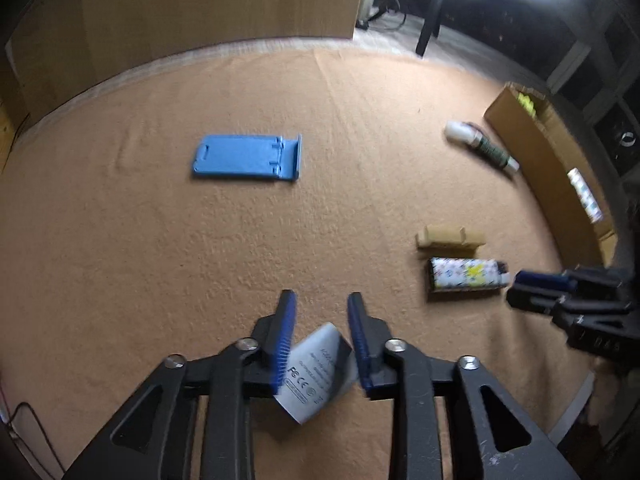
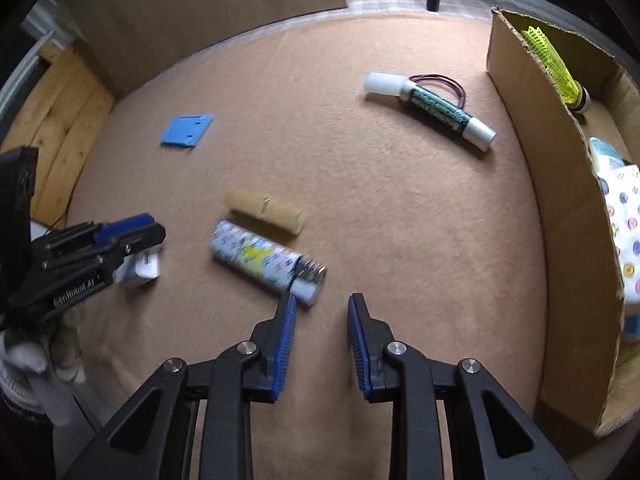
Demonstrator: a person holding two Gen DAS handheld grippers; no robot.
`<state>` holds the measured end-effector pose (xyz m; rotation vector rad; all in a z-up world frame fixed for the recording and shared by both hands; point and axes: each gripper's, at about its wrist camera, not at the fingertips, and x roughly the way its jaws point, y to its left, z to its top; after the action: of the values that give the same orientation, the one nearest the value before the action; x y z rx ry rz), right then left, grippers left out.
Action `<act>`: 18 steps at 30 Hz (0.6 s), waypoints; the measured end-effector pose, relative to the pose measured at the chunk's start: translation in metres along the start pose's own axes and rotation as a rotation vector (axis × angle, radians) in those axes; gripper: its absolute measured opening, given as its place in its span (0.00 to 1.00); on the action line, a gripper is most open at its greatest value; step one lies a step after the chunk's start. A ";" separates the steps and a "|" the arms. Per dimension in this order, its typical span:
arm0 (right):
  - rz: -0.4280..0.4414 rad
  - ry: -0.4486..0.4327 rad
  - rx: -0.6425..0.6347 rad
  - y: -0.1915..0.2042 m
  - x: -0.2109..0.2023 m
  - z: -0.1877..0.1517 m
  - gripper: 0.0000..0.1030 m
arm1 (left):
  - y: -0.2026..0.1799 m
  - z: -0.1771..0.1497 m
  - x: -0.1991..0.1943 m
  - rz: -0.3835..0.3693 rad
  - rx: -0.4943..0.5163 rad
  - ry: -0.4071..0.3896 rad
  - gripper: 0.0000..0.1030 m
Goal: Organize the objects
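My left gripper (image 1: 322, 300) is shut on a white power adapter (image 1: 316, 372), held tilted deep between the blue pads above the cloth; it also shows in the right wrist view (image 2: 142, 268). My right gripper (image 2: 322, 302) is open and empty, just in front of a patterned cylinder (image 2: 260, 258) lying on the cloth. A tan block (image 2: 264, 210) lies behind the cylinder. A green tube with white caps (image 2: 434, 108) lies farther right. A blue phone stand (image 1: 248, 156) lies flat on the cloth.
An open cardboard box (image 2: 552, 200) stands at the right with a yellow shuttlecock (image 2: 556, 64) and a patterned pack (image 2: 624, 236) inside. A cardboard panel (image 1: 180, 4) stands at the back. A purple rubber band (image 2: 448, 82) lies beside the tube.
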<state>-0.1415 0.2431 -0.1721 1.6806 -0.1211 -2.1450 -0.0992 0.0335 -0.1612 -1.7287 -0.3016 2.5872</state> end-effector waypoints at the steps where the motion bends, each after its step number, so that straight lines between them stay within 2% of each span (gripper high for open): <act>1: 0.011 -0.020 0.010 -0.001 -0.002 -0.001 0.24 | -0.002 0.001 -0.006 -0.015 0.004 -0.016 0.32; 4: 0.026 -0.069 0.025 0.003 -0.006 0.007 0.24 | -0.012 0.006 -0.013 -0.041 0.026 -0.027 0.32; 7: 0.037 -0.073 0.013 0.009 0.003 0.015 0.24 | -0.024 0.014 -0.011 -0.062 0.043 -0.022 0.32; 14: 0.055 -0.024 -0.020 0.028 0.023 0.014 0.25 | -0.047 0.023 0.004 -0.099 0.042 -0.016 0.32; 18: 0.100 -0.008 -0.008 0.031 0.023 0.008 0.25 | -0.042 0.018 0.001 -0.109 0.031 -0.015 0.32</act>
<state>-0.1452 0.2048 -0.1807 1.6264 -0.1947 -2.0763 -0.1198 0.0721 -0.1482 -1.6358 -0.3444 2.5157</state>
